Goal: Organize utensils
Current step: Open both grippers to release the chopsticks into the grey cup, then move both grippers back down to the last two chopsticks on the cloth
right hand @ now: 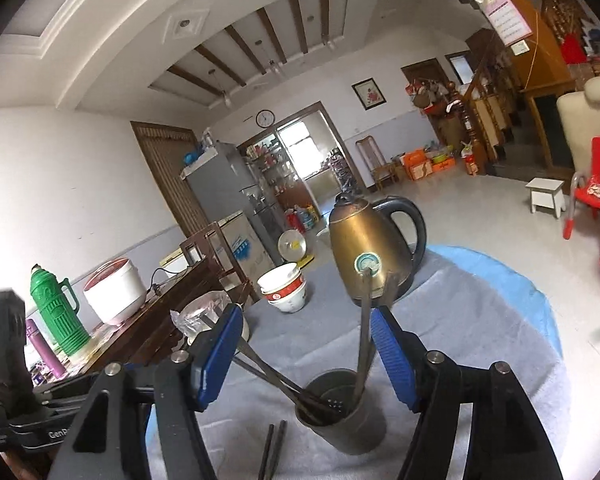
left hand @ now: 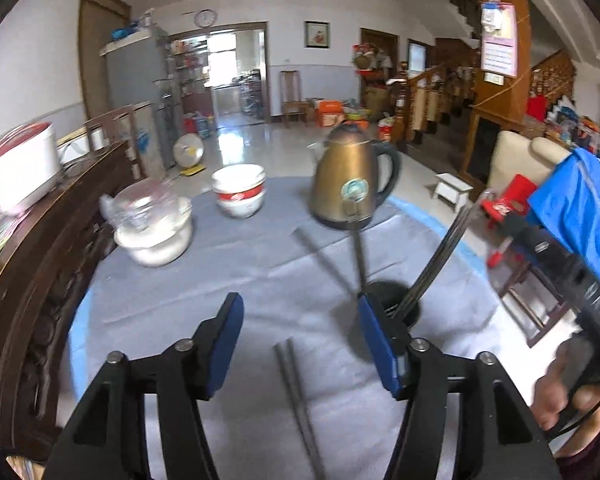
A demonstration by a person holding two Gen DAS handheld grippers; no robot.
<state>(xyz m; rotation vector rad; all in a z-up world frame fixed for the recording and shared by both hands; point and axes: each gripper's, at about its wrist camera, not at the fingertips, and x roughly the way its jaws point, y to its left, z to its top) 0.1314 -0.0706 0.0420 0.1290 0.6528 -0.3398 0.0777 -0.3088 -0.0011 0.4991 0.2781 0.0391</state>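
The left gripper (left hand: pixel 300 340) hovers above the grey tablecloth (left hand: pixel 228 276) with its blue-padded fingers (left hand: pixel 226 344) spread wide and nothing between them. Directly beneath the gap, a pair of dark chopsticks (left hand: pixel 296 400) lies flat on the cloth, running toward the camera. Just past the left gripper's right-hand finger stands a dark round utensil holder (left hand: pixel 392 300), with several long dark utensils (left hand: pixel 436 256) leaning out of it to the upper right. The right gripper (right hand: pixel 306 354) is also spread wide and holds nothing; it hangs just above the same utensil holder (right hand: pixel 340 420), which sits between and below its fingers. In that view one long utensil (right hand: pixel 362 344) stands nearly upright in the holder, while others (right hand: pixel 268 372) lean out to the left, passing behind the left-hand blue pad. The loose chopsticks (right hand: pixel 272 452) lie on the cloth just left of the holder's base. Farther back on the table a brass-coloured kettle (left hand: pixel 352 178) with a black handle stands near the far edge. To its left is a stack of white bowls with red bands (left hand: pixel 240 192), and further left a clear lidded container resting on a white bowl (left hand: pixel 152 224). On the dark wooden sideboard (right hand: pixel 148 332) beside the table sit a white rice cooker (right hand: pixel 114 292), a green thermos (right hand: pixel 58 312) and a purple bottle (right hand: pixel 46 352).
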